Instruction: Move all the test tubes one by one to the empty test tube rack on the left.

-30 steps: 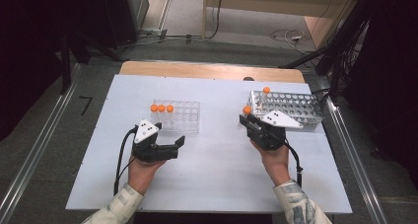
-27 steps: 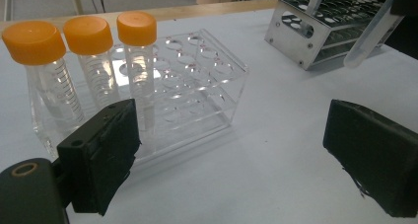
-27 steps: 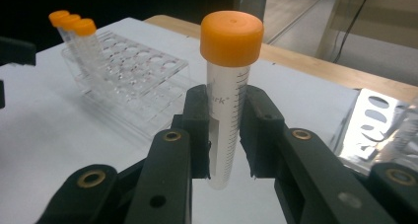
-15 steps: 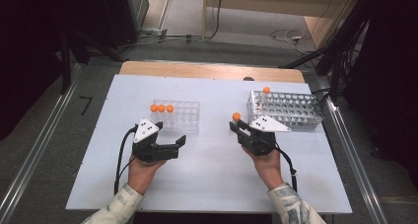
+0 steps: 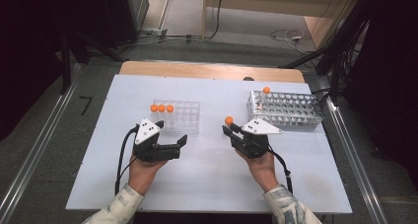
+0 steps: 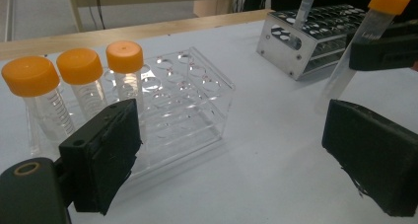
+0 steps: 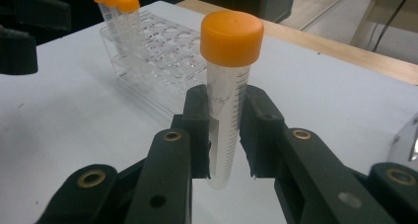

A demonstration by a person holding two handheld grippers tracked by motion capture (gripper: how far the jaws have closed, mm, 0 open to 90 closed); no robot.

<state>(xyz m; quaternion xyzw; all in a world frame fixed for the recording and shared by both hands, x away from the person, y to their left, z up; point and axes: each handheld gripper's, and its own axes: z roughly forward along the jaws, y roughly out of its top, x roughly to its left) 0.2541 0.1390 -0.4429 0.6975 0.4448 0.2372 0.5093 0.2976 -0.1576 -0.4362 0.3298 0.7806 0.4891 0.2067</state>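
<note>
My right gripper (image 5: 230,130) is shut on a clear tube with an orange cap (image 7: 227,86), held upright above the white table between the two racks; its cap (image 5: 228,120) shows in the high view. A clear plastic rack (image 5: 183,116) at left centre holds three orange-capped tubes (image 5: 161,108) along its left end. A metal rack (image 5: 291,109) at the right holds one more capped tube (image 5: 266,90). My left gripper (image 5: 181,144) rests open in front of the clear rack, nothing between its jaws. In the left gripper view the held tube (image 6: 362,46) hangs at the upper right.
The white table (image 5: 207,184) has a wooden strip (image 5: 212,71) along its far edge. Metal rails run down both sides of the table. Cables lie on the floor beyond it.
My right gripper has carried the capped tube leftward, away from the metal rack toward the middle of the table. The left gripper has stayed put.
</note>
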